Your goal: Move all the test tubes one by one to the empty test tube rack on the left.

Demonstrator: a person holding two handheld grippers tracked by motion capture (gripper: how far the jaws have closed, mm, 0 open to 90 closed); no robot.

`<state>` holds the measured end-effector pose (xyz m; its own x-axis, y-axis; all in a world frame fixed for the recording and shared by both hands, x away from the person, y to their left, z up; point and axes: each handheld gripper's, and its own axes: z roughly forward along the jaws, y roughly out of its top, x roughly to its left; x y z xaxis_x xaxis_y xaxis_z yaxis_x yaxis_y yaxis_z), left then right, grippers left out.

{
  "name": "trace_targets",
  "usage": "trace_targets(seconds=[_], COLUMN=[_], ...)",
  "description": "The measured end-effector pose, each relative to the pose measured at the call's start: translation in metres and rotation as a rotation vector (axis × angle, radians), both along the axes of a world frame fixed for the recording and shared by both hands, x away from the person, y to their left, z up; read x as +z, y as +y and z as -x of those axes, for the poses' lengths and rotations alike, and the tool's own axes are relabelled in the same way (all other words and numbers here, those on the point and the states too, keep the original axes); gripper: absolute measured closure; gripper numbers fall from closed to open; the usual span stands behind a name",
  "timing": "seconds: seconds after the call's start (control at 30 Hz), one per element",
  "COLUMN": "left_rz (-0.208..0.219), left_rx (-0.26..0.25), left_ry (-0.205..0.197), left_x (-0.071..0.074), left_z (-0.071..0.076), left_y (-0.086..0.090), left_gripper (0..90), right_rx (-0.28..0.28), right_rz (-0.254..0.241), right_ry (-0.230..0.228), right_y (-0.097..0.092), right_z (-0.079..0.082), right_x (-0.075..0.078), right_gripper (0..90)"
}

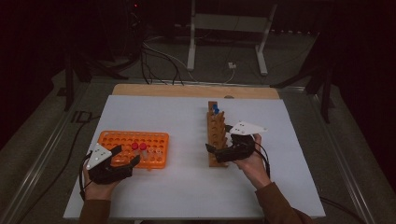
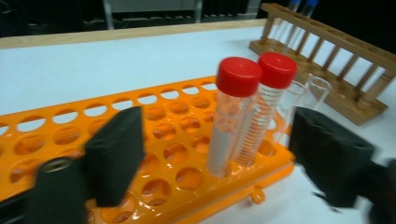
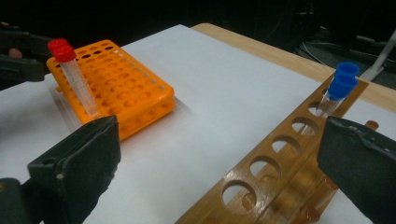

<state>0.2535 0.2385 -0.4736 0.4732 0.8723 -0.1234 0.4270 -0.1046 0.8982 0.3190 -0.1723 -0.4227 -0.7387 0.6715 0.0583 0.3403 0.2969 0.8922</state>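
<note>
orange rack, red-capped tubes, wooden rack

On the desk, a grid rack is sitting at nine o'clock, holding two capped tubes; a wooden rack is standing at three o'clock, carrying capped tubes at its twelve o'clock end.

Dim and underexposed from the high view, with the room beyond the white tabletop sunk into near black and colours muted. Brighter and more evenly lit in both gripper views, casting soft shadows beside the orange rack. Motion-blurred around the red-capped tubes, soft at near black pads, slightly grainy throughout.
</note>
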Motion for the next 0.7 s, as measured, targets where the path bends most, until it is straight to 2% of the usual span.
trace_targets(seconds=[0.1, 0.17, 0.23, 0.4, 0.57, 0.7], left_rz=[0.019, 0.038, 0.028, 0.000, 0.010, 0.019], left_rx=[0.018, 0.012, 0.012, 0.016, 0.035, 0.050], left_ry=[-0.009, -0.012, -0.023, -0.050, -0.074, -0.070], left_x=[0.000, 0.001, 0.003, 0.005, 0.007, 0.005], left_z=[0.000, 0.000, 0.001, 0.003, 0.006, 0.007], left_y=[-0.001, -0.001, -0.003, -0.004, 0.002, 0.006], left_gripper=[10.4, 6.2, 1.4, 0.4, 1.1, 1.1], right_rx=[-0.005, -0.011, -0.023, -0.041, -0.069, -0.103], right_rz=[0.002, 0.003, 0.000, 0.017, 0.024, 0.042], right_ry=[-0.007, -0.010, -0.011, -0.008, 0.006, 0.020], right_y=[0.002, 0.003, 0.005, 0.008, 0.008, 0.007], right_z=[-0.004, -0.007, -0.012, -0.023, -0.038, -0.051], right_x=[0.002, 0.002, 0.002, 0.000, -0.002, -0.006], right_gripper=[0.2, 0.2, 0.2, 0.2, 0.3, 4.2])
